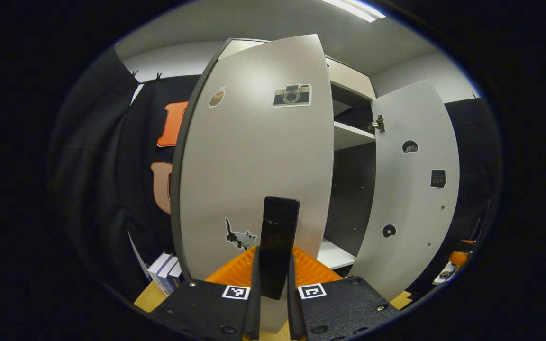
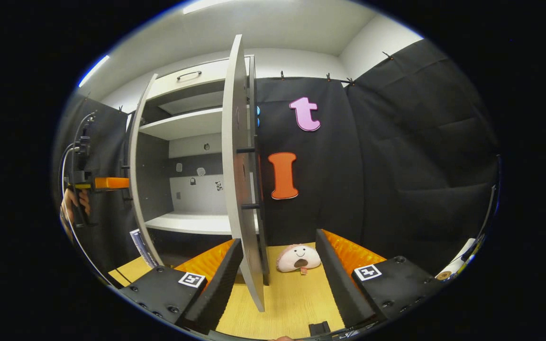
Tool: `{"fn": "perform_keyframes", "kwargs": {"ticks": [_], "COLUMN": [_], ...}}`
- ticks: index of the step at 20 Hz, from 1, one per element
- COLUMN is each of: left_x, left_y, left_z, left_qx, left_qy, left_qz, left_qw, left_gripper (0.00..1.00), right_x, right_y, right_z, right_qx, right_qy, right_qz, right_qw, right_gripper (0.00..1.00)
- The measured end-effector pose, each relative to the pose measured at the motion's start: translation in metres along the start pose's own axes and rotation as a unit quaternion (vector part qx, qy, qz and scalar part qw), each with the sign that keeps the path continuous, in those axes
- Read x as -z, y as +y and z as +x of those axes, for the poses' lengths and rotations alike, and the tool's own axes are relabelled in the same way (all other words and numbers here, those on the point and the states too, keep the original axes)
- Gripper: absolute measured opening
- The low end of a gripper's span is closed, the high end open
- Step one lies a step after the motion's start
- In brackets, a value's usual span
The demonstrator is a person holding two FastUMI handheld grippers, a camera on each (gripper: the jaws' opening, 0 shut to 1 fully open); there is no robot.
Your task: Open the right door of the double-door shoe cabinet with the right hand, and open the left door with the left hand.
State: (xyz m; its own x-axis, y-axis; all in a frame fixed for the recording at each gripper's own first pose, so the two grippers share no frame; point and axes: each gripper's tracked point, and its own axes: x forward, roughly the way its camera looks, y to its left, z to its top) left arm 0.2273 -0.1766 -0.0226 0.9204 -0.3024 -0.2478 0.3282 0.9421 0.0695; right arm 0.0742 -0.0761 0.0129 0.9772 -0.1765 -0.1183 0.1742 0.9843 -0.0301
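Note:
The white left door (image 1: 254, 156), with several stickers on it, stands swung partly open in the left gripper view. My left gripper (image 1: 274, 255) is shut on its upright black handle (image 1: 278, 227). To the right, the right door (image 1: 410, 189) hangs wide open, inner face showing. In the right gripper view, the right door (image 2: 241, 180) is edge-on, its lower edge between the spread fingers, closer to the left finger (image 2: 221, 277). My right gripper (image 2: 278, 239) is open and presses on nothing. Far left, a hand holds the left gripper (image 2: 104, 183) at the left door (image 2: 135, 180).
White shelves (image 2: 187, 124) and a dark back panel show inside the cabinet, with a drawer (image 2: 188, 76) above. A smiling plush toy (image 2: 299, 258) lies on the wooden surface (image 2: 292, 303) by the right door's foot. Books (image 1: 166, 271) lean at the cabinet's left.

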Motion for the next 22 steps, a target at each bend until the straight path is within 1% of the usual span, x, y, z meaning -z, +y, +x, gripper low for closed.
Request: {"fn": "perform_keyframes", "kwargs": {"ticks": [3,5,8,9,10,11,14,19,21,22], "left_x": [-0.001,-0.003,-0.008,-0.011,-0.012,-0.012,-0.012,-0.018,-0.023,-0.025], "left_y": [0.006,0.015,0.033,0.035,0.033,0.033,0.037,0.043,0.053,0.061], "left_z": [-0.006,-0.011,-0.011,-0.011,-0.009,-0.011,-0.012,-0.01,-0.008,-0.008], "left_qx": [-0.004,-0.022,-0.059,-0.06,-0.056,-0.048,-0.042,-0.055,-0.082,-0.097], "left_qy": [0.001,-0.005,-0.023,-0.03,-0.033,-0.035,-0.039,-0.064,-0.078,-0.082], "left_qz": [-0.009,-0.002,0.004,0.002,0.005,0.008,0.01,0.002,0.0,0.005], "left_qw": [1.0,1.0,0.998,0.998,0.998,0.998,0.998,0.996,0.994,0.992], "left_gripper": [0.23,0.23,0.2,0.19,0.15,0.13,0.12,0.12,0.12,0.09], "right_x": [0.006,0.009,0.009,0.009,0.009,0.01,0.013,0.013,0.013,0.013], "right_y": [0.006,0.01,0.019,0.024,0.029,0.035,0.047,0.039,0.036,0.035], "right_z": [0.005,0.009,0.015,0.016,0.018,0.019,0.022,0.018,0.016,0.015], "right_qx": [-0.006,-0.011,-0.016,-0.021,-0.027,-0.033,-0.043,-0.022,-0.014,-0.011], "right_qy": [0.002,0.007,0.01,0.009,0.01,0.011,0.014,0.008,0.004,0.002], "right_qz": [0.007,0.005,-0.007,-0.008,-0.007,-0.005,-0.002,-0.005,-0.002,-0.001], "right_qw": [1.0,1.0,1.0,1.0,1.0,0.999,0.999,1.0,1.0,1.0], "right_gripper": [0.98,0.98,0.98,0.98,0.98,0.98,0.98,0.98,0.98,0.98]}}
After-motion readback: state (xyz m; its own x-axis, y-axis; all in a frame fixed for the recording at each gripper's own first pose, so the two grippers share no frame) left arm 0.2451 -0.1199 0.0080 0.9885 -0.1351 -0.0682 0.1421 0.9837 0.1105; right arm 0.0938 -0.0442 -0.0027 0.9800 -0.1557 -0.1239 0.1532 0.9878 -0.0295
